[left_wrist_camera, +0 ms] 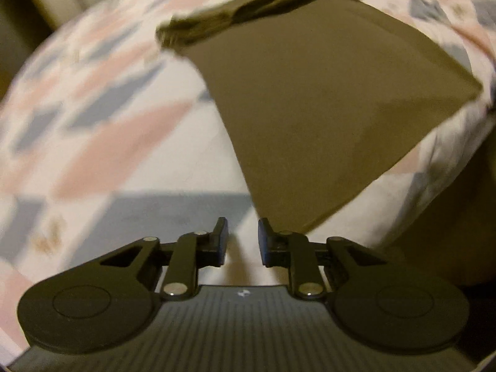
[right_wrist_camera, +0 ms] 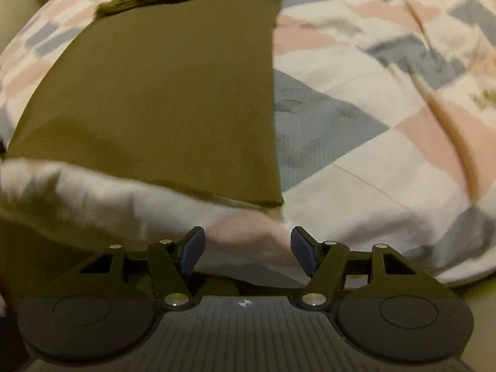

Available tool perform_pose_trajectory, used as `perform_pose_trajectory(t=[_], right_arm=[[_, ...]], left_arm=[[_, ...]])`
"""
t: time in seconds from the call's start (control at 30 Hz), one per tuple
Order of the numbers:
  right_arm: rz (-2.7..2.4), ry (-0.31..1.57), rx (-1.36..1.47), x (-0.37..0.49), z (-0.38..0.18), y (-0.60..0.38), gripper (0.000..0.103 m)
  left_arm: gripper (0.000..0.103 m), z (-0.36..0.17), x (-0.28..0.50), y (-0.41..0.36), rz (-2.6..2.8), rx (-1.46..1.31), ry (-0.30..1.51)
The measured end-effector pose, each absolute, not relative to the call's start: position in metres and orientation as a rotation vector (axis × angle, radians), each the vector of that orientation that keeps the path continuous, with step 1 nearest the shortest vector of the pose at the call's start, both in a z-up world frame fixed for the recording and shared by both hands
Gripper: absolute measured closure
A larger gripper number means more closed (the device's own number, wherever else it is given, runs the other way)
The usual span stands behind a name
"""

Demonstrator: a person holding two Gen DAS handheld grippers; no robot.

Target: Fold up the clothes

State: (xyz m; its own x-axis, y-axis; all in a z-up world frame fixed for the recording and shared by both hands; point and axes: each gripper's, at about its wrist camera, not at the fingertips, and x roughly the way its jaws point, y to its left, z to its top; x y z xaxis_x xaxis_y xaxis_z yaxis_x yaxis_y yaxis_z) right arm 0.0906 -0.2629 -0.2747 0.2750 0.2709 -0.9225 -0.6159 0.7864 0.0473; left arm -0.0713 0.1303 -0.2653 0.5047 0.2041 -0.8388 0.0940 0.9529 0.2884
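Observation:
An olive-green garment (left_wrist_camera: 325, 102) lies flat on the patterned bed cover, with a bunched, thicker end at its far side (left_wrist_camera: 217, 28). In the left wrist view my left gripper (left_wrist_camera: 243, 241) hovers just off the garment's near corner, jaws a narrow gap apart with nothing between them. The same garment (right_wrist_camera: 161, 93) fills the left half of the right wrist view, its straight right edge running down the middle. My right gripper (right_wrist_camera: 248, 251) stands open over the bed's near edge, below the garment's near hem, holding nothing.
The bed cover (right_wrist_camera: 372, 99) is white with pink and grey-blue geometric patches and has a few creases at the right. The bed's rounded edge (left_wrist_camera: 418, 186) drops off to dark floor at the right in the left wrist view.

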Motion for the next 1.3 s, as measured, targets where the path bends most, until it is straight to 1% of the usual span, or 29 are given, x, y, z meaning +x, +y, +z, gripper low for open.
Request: perform_pose_trajectory(t=[0.1, 0.2, 0.3, 0.33, 0.43, 0.5, 0.53, 0.6, 0.63, 0.67, 0.9, 1.03, 1.07, 1.13, 1.2, 1.23, 1.27, 1.3], right_arm=[[0.649, 1.002, -0.402, 0.103, -0.254, -0.264, 0.04], [0.676, 0.874, -0.539, 0.126, -0.252, -0.257, 0.04], [0.749, 0.762, -0.777, 0.14, -0.274, -0.253, 0.04], [0.777, 0.734, -0.86, 0.14, -0.285, -0.254, 0.04], [0.877, 0.613, -1.07, 0.133, -0.311, -0.262, 0.04], [0.924, 0.503, -1.175, 0.12, -0.321, -0.265, 0.039], [0.946, 0.45, -1.226, 0.113, -0.324, -0.265, 0.039], [1.007, 0.361, -1.289, 0.1, -0.327, -0.265, 0.039], [1.045, 0.321, -1.312, 0.093, -0.327, -0.265, 0.039], [1.068, 0.287, -1.333, 0.089, -0.329, -0.265, 0.039], [1.159, 0.11, -1.433, 0.074, -0.337, -0.27, 0.04], [1.224, -0.053, -1.529, 0.074, -0.342, -0.286, 0.039], [1.241, -0.093, -1.55, 0.072, -0.343, -0.289, 0.039], [1.273, -0.167, -1.586, 0.067, -0.345, -0.294, 0.039], [1.302, -0.195, -1.587, 0.07, -0.345, -0.289, 0.039], [1.317, -0.206, -1.586, 0.071, -0.345, -0.286, 0.039], [1.338, -0.211, -1.586, 0.072, -0.345, -0.283, 0.046], [1.367, -0.205, -1.594, 0.074, -0.344, -0.281, 0.053]], left_arm=[[0.086, -0.272, -0.066, 0.131, 0.019, 0.546, 0.976], [0.085, -0.29, -0.069, 0.127, -0.119, 0.84, 0.896], [0.087, -0.315, -0.086, 0.122, -0.278, 1.056, 0.817], [0.09, -0.324, -0.095, 0.121, -0.319, 1.128, 0.786], [0.092, -0.348, -0.124, 0.118, -0.384, 1.333, 0.64], [0.092, -0.354, -0.132, 0.116, -0.387, 1.383, 0.585], [0.09, -0.355, -0.134, 0.114, -0.385, 1.391, 0.568], [0.083, -0.355, -0.136, 0.111, -0.382, 1.402, 0.534], [0.077, -0.355, -0.137, 0.109, -0.379, 1.408, 0.516], [0.073, -0.356, -0.137, 0.109, -0.373, 1.414, 0.502], [0.069, -0.361, -0.138, 0.107, -0.366, 1.449, 0.464], [0.061, -0.362, -0.139, 0.111, -0.387, 1.496, 0.426], [0.061, -0.363, -0.139, 0.111, -0.403, 1.514, 0.413], [0.061, -0.366, -0.137, 0.111, -0.44, 1.548, 0.389], [0.062, -0.369, -0.136, 0.112, -0.478, 1.578, 0.366], [0.066, -0.37, -0.136, 0.113, -0.503, 1.593, 0.358], [0.079, -0.371, -0.136, 0.114, -0.534, 1.606, 0.362], [0.086, -0.37, -0.135, 0.114, -0.574, 1.62, 0.378]])
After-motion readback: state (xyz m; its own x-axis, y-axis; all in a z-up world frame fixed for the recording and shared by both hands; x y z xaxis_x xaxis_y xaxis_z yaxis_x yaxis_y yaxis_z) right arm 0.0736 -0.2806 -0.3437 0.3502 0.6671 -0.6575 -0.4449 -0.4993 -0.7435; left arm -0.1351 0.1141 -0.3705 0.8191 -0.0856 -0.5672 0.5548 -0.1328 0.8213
